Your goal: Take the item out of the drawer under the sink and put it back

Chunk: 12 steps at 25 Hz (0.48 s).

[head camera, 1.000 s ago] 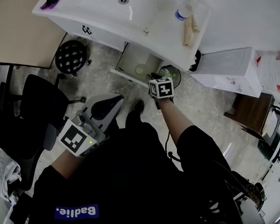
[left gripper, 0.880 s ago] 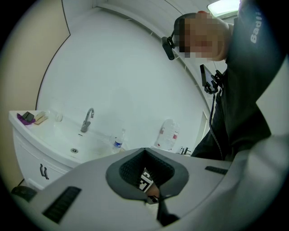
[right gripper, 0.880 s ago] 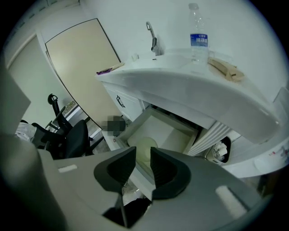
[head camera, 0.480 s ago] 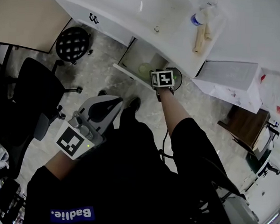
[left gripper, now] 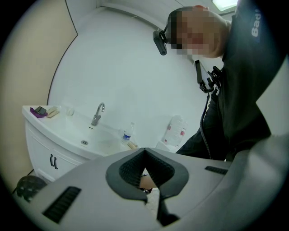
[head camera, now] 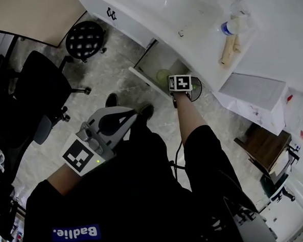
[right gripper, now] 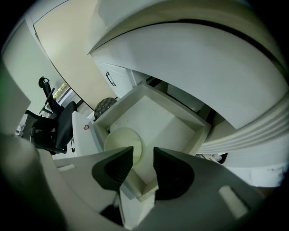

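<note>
The drawer (head camera: pixel 142 73) under the sink stands pulled out, and a pale green round item (head camera: pixel 163 76) lies flat on its floor. My right gripper, seen by its marker cube (head camera: pixel 180 83), points steeply down over the drawer's front right corner. Its fingers are hidden under the cube there. In the right gripper view this gripper (right gripper: pixel 143 163) is open; its jaws have just been opening and nothing is between them. The round item (right gripper: pixel 121 140) lies below the left pad, inside the drawer (right gripper: pixel 151 91). My left gripper (head camera: pixel 133 113) is shut and empty by my lap, far from the drawer.
White sink top (head camera: pixel 199 16) overhangs the drawer, with a water bottle (head camera: pixel 228 27) on it. A cabinet door with dark handles (head camera: pixel 111 13) is to the drawer's left. A black stool (head camera: pixel 86 39), an office chair (head camera: pixel 33 93) and a white box (head camera: pixel 255 93) stand around.
My right gripper has dropped lower over the open drawer. The left gripper has sunk slightly and stays shut. The head view has tilted, so the sink sits higher in frame.
</note>
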Available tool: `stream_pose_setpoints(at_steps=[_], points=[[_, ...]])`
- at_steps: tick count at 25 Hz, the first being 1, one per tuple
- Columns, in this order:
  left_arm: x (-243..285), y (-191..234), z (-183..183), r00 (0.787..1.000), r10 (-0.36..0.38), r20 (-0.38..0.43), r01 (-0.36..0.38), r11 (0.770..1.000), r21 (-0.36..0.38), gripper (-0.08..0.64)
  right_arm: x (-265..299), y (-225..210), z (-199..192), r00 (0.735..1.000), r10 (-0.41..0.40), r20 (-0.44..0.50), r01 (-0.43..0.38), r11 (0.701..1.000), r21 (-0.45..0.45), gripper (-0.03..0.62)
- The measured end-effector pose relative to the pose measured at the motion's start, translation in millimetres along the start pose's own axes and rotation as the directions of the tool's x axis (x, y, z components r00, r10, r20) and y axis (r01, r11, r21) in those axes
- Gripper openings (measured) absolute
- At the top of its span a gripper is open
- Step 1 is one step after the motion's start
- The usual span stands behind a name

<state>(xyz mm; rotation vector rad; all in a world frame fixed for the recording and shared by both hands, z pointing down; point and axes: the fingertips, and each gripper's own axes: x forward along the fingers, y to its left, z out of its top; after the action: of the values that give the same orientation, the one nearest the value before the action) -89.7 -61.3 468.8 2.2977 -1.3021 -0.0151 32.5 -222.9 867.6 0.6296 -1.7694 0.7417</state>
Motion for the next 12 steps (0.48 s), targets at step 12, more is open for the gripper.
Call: stream_pose_setpoints(at_steps=[12], points=[[-4, 2, -5, 0.999, 0.022, -0.037, -0.022, 1.000, 0.006, -0.009, 29, -7, -2, 0.999, -0.013, -0.052, 0.013, 1.000, -0.003, 0.112]])
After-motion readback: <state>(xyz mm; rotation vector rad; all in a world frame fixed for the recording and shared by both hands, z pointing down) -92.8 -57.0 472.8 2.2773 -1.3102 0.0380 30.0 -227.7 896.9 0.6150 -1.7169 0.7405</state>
